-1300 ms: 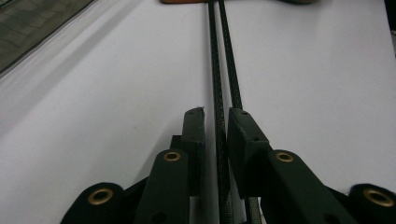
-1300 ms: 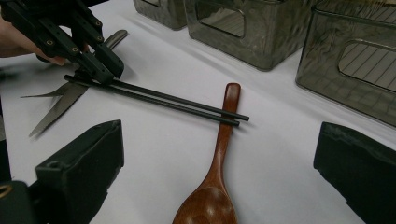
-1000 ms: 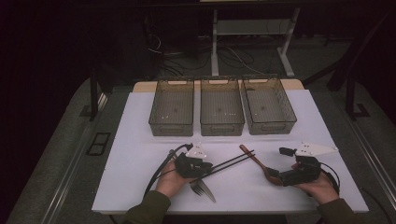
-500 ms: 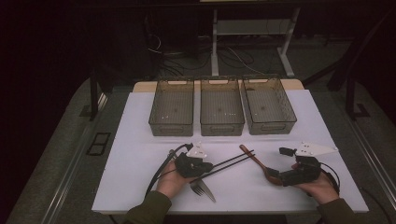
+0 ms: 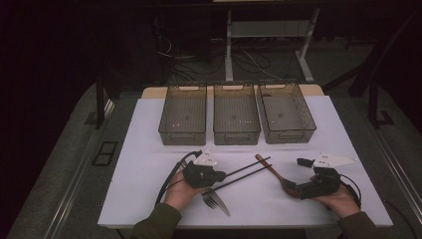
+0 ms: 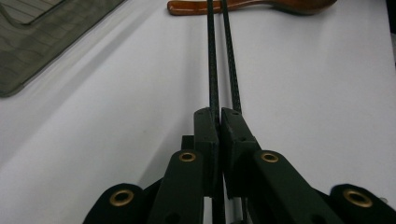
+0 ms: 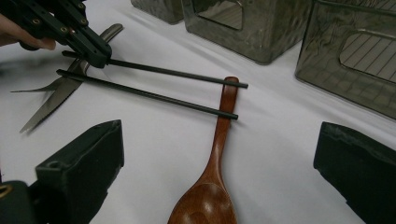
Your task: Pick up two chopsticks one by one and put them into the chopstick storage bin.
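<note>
My left gripper lies low over the white table, shut on the near end of a black chopstick. In the left gripper view the jaws pinch that chopstick; a second chopstick runs beside it. Both sticks' far ends rest across the handle of a brown wooden spoon. My right gripper stands open at the spoon's bowl. In the right gripper view the spoon lies between the wide-apart jaws, untouched, with the left gripper beyond it.
Three see-through bins stand side by side at the back of the white mat. A metal fork and a knife lie just in front of my left hand.
</note>
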